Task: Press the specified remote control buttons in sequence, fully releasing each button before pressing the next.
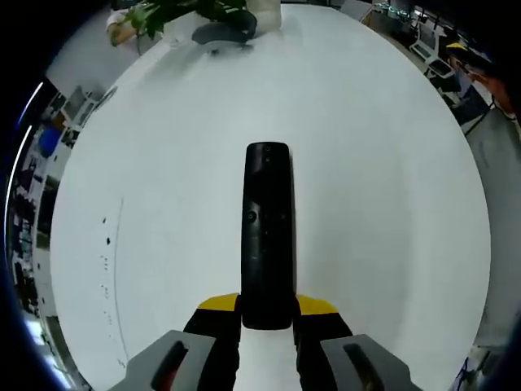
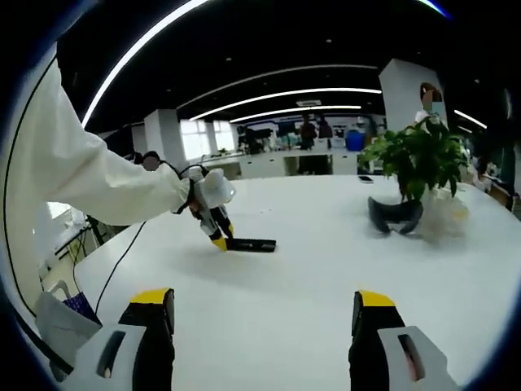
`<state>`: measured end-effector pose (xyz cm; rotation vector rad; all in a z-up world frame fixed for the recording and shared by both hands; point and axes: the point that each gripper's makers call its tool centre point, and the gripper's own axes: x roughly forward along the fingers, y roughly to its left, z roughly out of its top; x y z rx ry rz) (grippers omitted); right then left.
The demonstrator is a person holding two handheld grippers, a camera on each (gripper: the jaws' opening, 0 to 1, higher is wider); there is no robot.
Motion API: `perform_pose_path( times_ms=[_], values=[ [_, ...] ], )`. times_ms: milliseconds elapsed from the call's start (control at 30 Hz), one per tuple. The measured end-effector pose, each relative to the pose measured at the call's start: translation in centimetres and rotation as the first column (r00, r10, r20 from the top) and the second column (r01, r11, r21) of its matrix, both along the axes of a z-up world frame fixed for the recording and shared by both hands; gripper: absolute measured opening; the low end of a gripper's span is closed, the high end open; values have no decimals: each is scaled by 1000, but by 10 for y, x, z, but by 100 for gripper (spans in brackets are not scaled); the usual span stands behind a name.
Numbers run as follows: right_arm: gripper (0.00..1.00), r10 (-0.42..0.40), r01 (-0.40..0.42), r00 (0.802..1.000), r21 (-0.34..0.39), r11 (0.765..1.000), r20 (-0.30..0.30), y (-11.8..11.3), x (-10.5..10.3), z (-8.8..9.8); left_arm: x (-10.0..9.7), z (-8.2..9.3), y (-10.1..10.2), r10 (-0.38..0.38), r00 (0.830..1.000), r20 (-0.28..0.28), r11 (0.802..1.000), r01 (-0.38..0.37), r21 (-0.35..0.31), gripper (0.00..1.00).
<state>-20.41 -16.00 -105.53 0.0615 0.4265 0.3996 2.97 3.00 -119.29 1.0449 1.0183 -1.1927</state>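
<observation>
A long black remote control lies flat on the white table, pointing away from me in the left gripper view. My left gripper is shut on its near end, the yellow-tipped jaws pressing both sides. In the right gripper view the same remote shows small at centre left, held by the left gripper in a white-sleeved hand. My right gripper hangs above the table, well short of the remote, jaws wide apart with nothing between them.
A potted green plant and a dark curved object stand at the table's far right; the plant sits beyond the remote's far end. An office with desks and people lies behind. The white sleeve reaches in from the left.
</observation>
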Motion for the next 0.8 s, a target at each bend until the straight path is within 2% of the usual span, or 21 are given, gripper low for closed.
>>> perform_pose_path(
  times_ms=[100,167,233,300,433,533,733,800],
  values=[
    [89,-2,2,1000,-2,1000,-2,0,0,0,1,-1,1,40,999,-25,999,-39,6,24],
    [89,-5,5,1000,-1,1000,4,-1,1,1,1,-1,1,25,1000,-16,1000,-25,7,25],
    [89,-7,7,1000,3,1000,7,-1,1,2,6,1,2,17,999,30,1000,-17,18,29],
    [90,-10,10,1000,4,1000,5,-1,1,2,11,3,3,43,996,83,998,-46,38,36],
    [90,-11,11,1000,0,1000,10,-1,1,3,16,0,6,78,989,128,995,-85,55,39],
    [90,-13,13,1000,-7,1000,18,-1,1,4,21,5,9,130,968,214,987,-146,61,44],
    [90,-28,28,999,4,1000,23,-4,2,5,20,7,14,229,941,251,969,-246,38,46],
    [90,-35,35,999,8,999,26,-6,2,6,18,7,17,269,935,230,959,-282,26,49]
  ],
)
